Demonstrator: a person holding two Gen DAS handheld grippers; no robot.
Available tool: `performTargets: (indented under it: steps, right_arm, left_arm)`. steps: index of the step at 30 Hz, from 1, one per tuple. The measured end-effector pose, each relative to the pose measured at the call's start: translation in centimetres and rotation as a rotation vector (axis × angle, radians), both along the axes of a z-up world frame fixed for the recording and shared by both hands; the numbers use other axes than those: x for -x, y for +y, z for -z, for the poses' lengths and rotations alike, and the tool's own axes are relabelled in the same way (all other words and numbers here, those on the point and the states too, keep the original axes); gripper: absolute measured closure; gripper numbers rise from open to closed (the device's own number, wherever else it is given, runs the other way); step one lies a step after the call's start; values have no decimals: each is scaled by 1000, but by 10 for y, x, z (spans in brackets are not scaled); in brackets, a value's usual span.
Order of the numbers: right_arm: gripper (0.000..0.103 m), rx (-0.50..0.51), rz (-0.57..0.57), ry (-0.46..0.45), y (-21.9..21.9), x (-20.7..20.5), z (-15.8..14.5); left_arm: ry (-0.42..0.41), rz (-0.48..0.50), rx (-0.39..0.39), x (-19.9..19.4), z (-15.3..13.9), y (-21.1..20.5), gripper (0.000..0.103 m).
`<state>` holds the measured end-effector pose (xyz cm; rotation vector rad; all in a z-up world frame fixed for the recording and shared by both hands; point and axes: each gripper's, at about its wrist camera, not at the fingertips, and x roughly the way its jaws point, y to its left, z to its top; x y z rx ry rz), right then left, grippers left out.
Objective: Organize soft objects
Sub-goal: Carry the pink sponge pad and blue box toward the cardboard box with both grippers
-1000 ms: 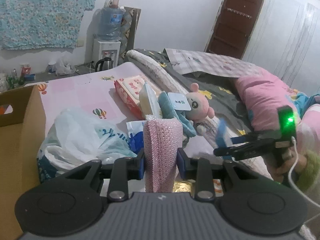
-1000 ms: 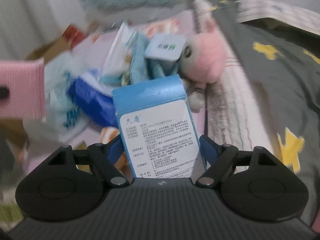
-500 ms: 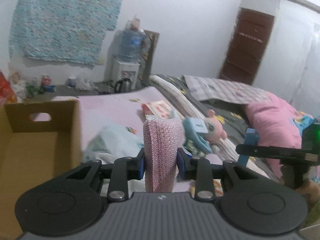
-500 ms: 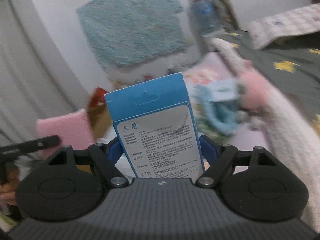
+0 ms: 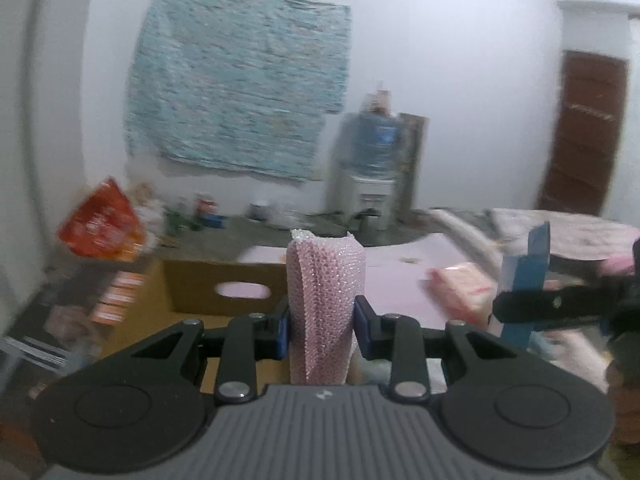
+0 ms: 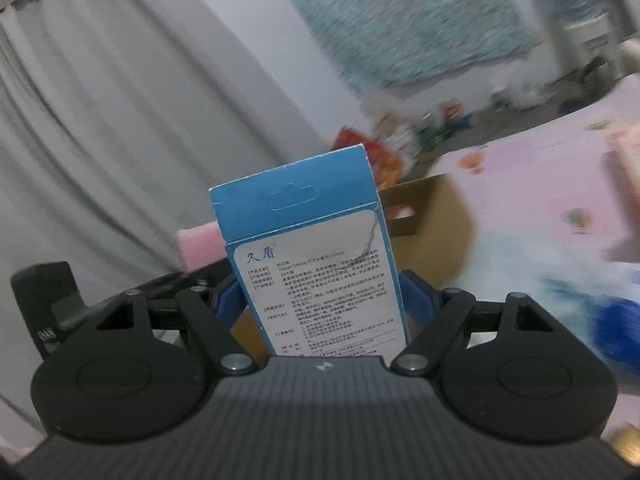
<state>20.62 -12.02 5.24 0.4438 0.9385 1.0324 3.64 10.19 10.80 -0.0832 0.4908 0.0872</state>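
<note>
My left gripper (image 5: 322, 322) is shut on a pink bubble-wrap pouch (image 5: 325, 304) and holds it upright above the near side of an open cardboard box (image 5: 200, 280). My right gripper (image 6: 320, 300) is shut on a blue and white printed carton (image 6: 316, 264) and holds it upright. The right gripper with the carton (image 5: 524, 280) shows at the right of the left wrist view. The pink pouch (image 6: 198, 246) and the left gripper show at the left of the right wrist view. The box (image 6: 436, 208) lies behind the carton.
A pink sheet (image 5: 404, 276) covers the bed, with a pink wipes pack (image 5: 460, 286) on it. A white and blue plastic bag (image 6: 580, 292) lies to the right. A water dispenser (image 5: 376, 172), a red bag (image 5: 100, 224) and clutter stand by the wall. A grey curtain (image 6: 100, 140) hangs at the left.
Both grippers have swung left and upward with their loads, away from the pile and plush toy, towards the cardboard box. Both stay shut.
</note>
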Motion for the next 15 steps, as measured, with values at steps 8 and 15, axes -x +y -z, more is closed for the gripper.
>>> performTargets:
  steps: [8,15]
  right_arm:
    - [24,-6,-73,270,138,-50,25]
    - [24,60,-33,462,223,-95,70]
  left_arm:
    - [68,-125,-117,-54,11,57,71]
    - [163,-175,-176,-106,35,92,71]
